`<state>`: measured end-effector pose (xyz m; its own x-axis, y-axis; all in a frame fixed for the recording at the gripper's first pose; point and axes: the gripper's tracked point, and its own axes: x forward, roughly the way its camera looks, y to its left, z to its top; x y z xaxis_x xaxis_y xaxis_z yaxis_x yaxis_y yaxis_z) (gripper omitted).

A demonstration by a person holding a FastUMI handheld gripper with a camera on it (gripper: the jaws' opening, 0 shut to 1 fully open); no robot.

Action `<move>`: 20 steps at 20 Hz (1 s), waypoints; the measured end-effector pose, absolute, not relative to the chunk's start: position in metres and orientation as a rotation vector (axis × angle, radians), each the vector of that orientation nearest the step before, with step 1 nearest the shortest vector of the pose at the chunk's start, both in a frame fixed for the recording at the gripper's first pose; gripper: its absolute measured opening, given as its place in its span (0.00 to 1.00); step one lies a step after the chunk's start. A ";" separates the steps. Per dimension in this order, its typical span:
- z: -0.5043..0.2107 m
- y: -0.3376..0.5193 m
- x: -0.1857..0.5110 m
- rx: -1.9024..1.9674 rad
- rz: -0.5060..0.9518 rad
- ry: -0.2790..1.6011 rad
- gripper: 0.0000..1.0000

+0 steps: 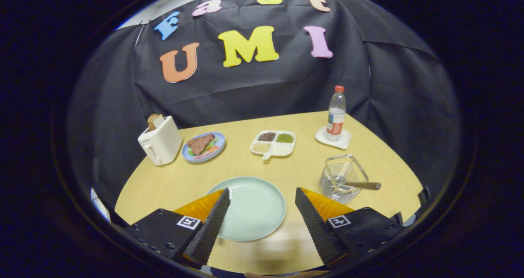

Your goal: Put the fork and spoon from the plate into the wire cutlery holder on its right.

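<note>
One pale green plate (254, 206) lies bare between the spread fingers of the gripper (262, 212), which holds nothing. One wire cutlery holder (342, 177) stands right of it, one wooden handle (364, 185) poking out.

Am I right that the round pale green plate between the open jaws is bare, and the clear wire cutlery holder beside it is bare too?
Not quite. In the gripper view the round pale green plate is bare and the gripper is open, but the clear wire cutlery holder already holds a wooden-handled utensil, its handle sticking out over the rim.
</note>
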<state>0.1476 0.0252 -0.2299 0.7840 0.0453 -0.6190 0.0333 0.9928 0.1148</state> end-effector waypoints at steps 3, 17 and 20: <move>-0.260 0.046 0.150 0.097 0.014 0.740 0.97; -0.343 0.087 0.161 0.032 0.004 0.920 0.97; -0.358 0.090 0.163 0.011 -0.011 0.975 0.92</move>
<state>0.1632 0.0896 -0.3582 0.5610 -0.0042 -0.8278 0.0146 0.9999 0.0048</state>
